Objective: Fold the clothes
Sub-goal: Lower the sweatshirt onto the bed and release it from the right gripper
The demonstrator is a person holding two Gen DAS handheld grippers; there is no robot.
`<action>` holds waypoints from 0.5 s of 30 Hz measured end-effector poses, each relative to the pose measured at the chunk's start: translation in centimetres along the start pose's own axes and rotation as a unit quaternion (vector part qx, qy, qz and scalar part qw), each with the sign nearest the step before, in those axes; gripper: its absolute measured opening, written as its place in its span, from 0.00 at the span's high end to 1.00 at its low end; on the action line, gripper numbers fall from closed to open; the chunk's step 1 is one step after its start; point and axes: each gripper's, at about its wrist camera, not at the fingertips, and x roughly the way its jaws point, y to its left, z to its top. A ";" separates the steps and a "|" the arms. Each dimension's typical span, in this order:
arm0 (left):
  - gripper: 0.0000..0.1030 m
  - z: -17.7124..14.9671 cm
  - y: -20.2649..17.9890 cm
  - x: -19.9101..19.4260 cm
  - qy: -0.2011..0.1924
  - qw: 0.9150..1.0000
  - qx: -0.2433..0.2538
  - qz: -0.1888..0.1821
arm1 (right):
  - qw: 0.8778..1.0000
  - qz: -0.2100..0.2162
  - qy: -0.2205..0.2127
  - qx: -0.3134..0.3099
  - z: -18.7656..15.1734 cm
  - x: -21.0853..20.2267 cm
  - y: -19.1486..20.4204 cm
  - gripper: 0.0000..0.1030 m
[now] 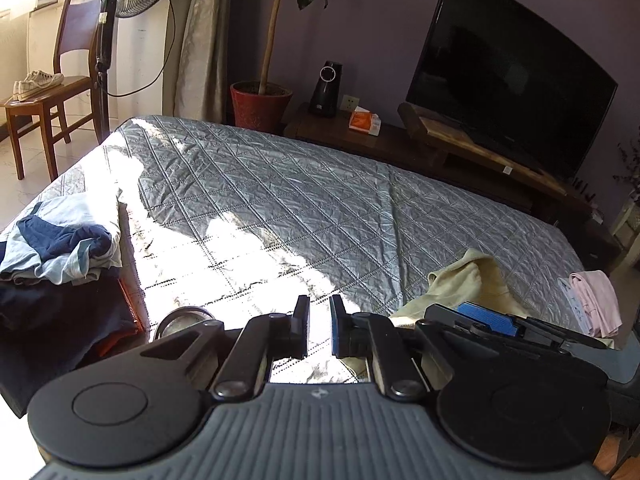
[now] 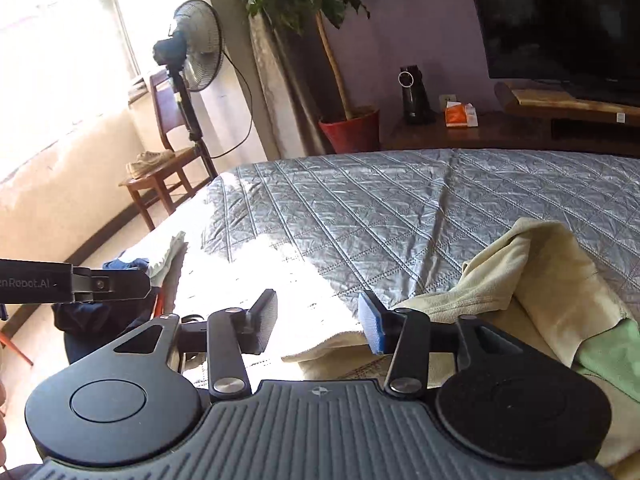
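A: Your left gripper hovers over the sunlit near edge of the bed; its jaws stand a narrow gap apart, nothing between them.

B: And the right?

A: Your right gripper has its jaws spread wide and empty; the cream garment lies crumpled on the grey quilted cover just to the right of its blue-padded finger, a flat edge of it running under the gap between the jaws; whether the finger touches the cloth cannot be told.

B: Where are the other clothes?

A: A heap of light blue and navy clothes sits at the left edge of the bed, well apart from your left jaws; a pink piece lies at the far right; green cloth shows beside the cream garment in the right view.

B: And beyond the bed?

A: A television, a potted plant, a standing fan and a wooden chair carrying shoes.
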 end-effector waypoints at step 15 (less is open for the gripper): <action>0.91 -0.8 1.0 1.5 0.015 1.000 -0.006 0.004 | 0.943 -0.320 0.086 -0.020 -0.6 1.5 -14.3 0.22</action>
